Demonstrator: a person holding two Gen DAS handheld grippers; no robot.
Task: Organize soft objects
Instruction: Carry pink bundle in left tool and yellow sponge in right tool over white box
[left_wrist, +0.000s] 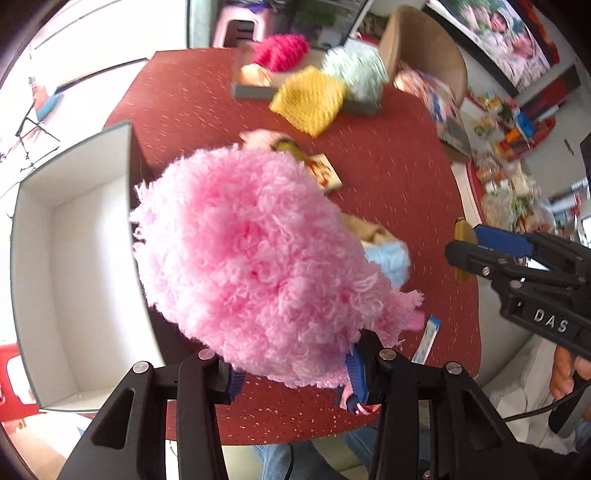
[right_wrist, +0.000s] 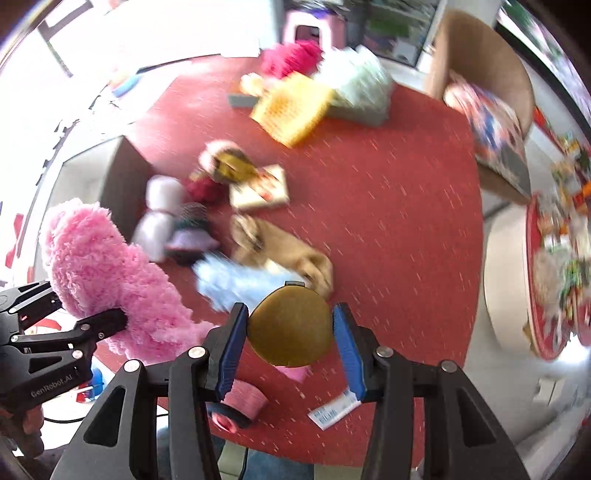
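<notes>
To the left gripper's (left_wrist: 291, 373) left sits the open white box (left_wrist: 70, 258), likely the drop-off; its 2 fingers pinch the fluffy pink toy (left_wrist: 255, 262) raised above the red table (left_wrist: 388, 177), probably for transfer. To the right, the right gripper (right_wrist: 291, 347) clamps a brown round disc (right_wrist: 290, 326), loose plush toys (right_wrist: 236, 236) lying ahead.
</notes>
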